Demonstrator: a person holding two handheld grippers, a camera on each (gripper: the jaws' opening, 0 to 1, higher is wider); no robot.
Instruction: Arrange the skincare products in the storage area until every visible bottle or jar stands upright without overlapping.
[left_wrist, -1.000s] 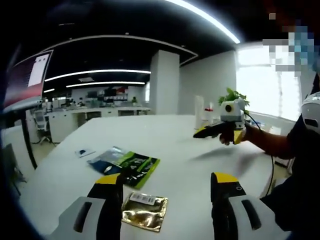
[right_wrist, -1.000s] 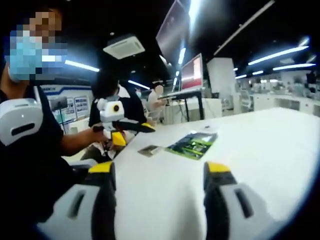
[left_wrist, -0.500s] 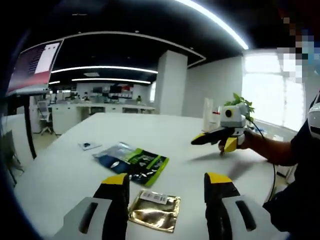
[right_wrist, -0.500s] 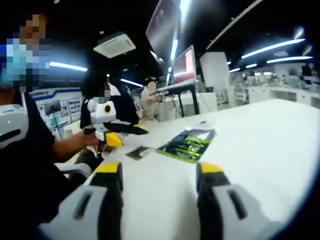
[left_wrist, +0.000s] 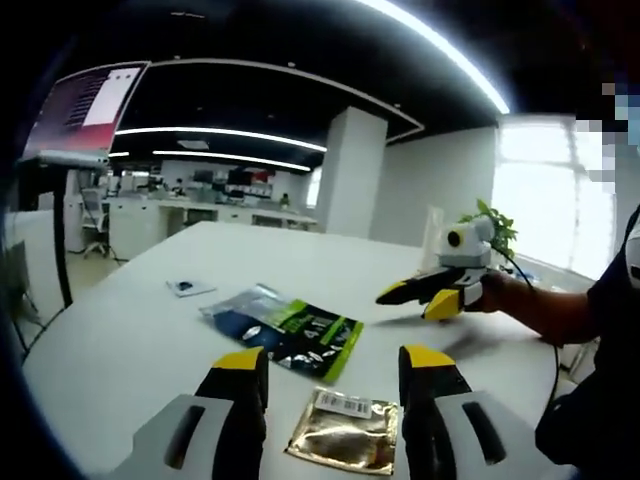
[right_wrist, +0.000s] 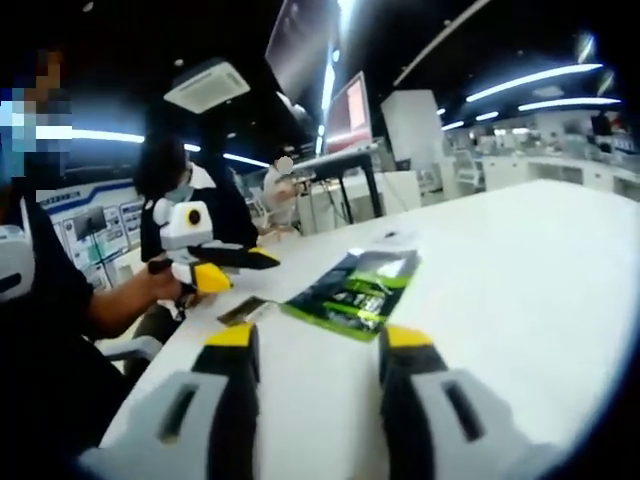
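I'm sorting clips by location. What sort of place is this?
Probably an open-plan office: a long white table, rows of white desks under ceiling strip lights, and a monitor on a stand.

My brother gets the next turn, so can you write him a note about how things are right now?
Left tool: open, holding nothing, low over the gold packet.
Right tool: open, holding nothing, above the white table.
Things: the green packet and gold packet lie flat and apart on the table; a small packet lies farther off. No bottle or jar can be made out for sure.
Done: nothing arranged.
Left: all of it; find the skincare things first.
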